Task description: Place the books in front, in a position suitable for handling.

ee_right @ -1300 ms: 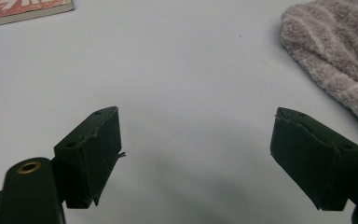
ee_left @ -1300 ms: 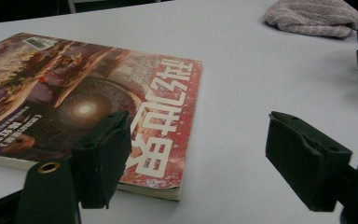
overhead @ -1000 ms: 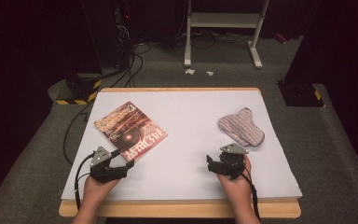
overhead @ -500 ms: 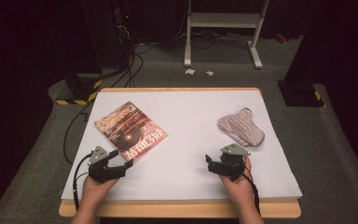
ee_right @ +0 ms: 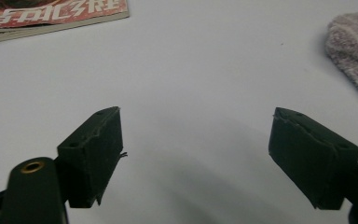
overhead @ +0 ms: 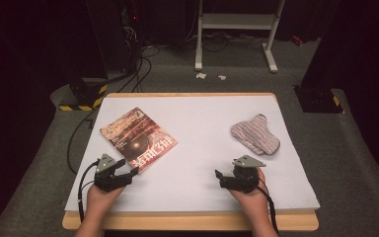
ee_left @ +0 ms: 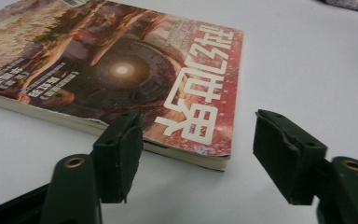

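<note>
A magazine (overhead: 138,138) with a red cover and white lettering lies flat at the left of the white table (overhead: 202,197). My left gripper (overhead: 130,174) lies just in front of its near corner. In the left gripper view the magazine (ee_left: 121,70) has that corner between the jaws of my left gripper (ee_left: 198,137). The jaws have just been closing, but the pads stand apart from it and it is open. A striped grey cloth (overhead: 255,134) lies crumpled at the right. My right gripper (overhead: 222,178) rests in front of it, and in its own view the right gripper (ee_right: 198,140) is open over bare table.
The magazine's edge (ee_right: 51,14) and the cloth (ee_right: 354,51) frame the right gripper view. Beyond the table's far edge are cables (overhead: 138,64), a white stand (overhead: 237,29) and a black-and-yellow striped block (overhead: 81,98) on grey carpet.
Both hands rest in much the same places. The left gripper's jaws look slightly narrower than before.
</note>
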